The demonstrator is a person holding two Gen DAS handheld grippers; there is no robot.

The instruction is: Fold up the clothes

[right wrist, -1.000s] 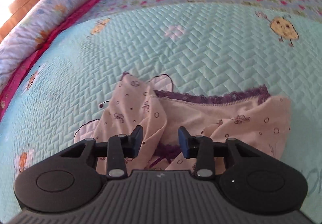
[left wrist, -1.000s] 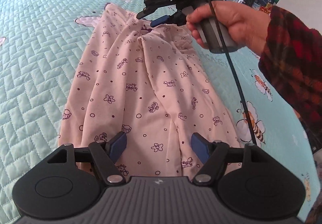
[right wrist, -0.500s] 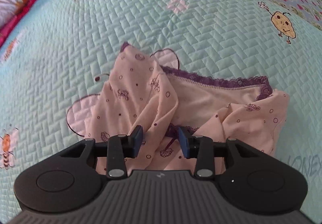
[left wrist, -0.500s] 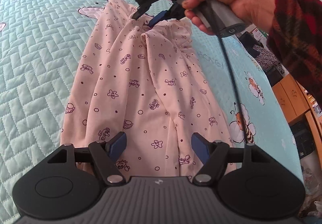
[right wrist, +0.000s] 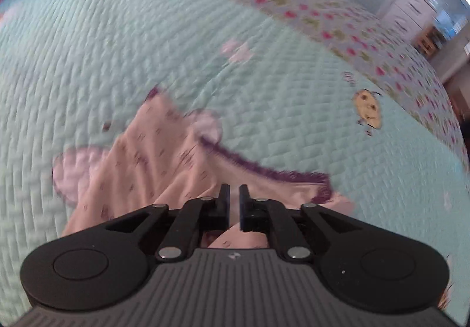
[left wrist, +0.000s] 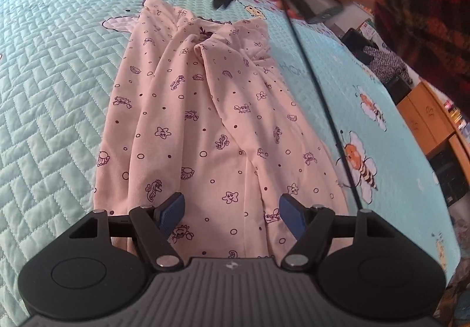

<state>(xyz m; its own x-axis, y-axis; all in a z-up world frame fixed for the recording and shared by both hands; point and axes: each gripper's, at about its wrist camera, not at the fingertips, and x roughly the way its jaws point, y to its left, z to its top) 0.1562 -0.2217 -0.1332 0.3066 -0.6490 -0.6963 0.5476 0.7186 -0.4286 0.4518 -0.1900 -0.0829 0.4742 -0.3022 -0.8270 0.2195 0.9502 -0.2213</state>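
The pants [left wrist: 211, 121] lie lengthwise on the bed [left wrist: 53, 68], filling the centre of the left wrist view, with the lace waistband [right wrist: 264, 171] at the far end. Our left gripper [left wrist: 229, 212] hovers over the near leg ends, released and wide, its pads clear of the cloth — unchanged across the last second.

Our right gripper [right wrist: 233, 203] has just been closing. A second ago its jaws straddled the waistband bow; now they stand nearly together with only a narrow gap. In the left wrist view this gripper sits at the upper centre of the frame, lifted above the waistband, and no cloth rises with it. We judge that the pinch missed or let go — whether fabric is caught low between the jaws we cannot tell. The waist grasp likely needs repeating before any fold.
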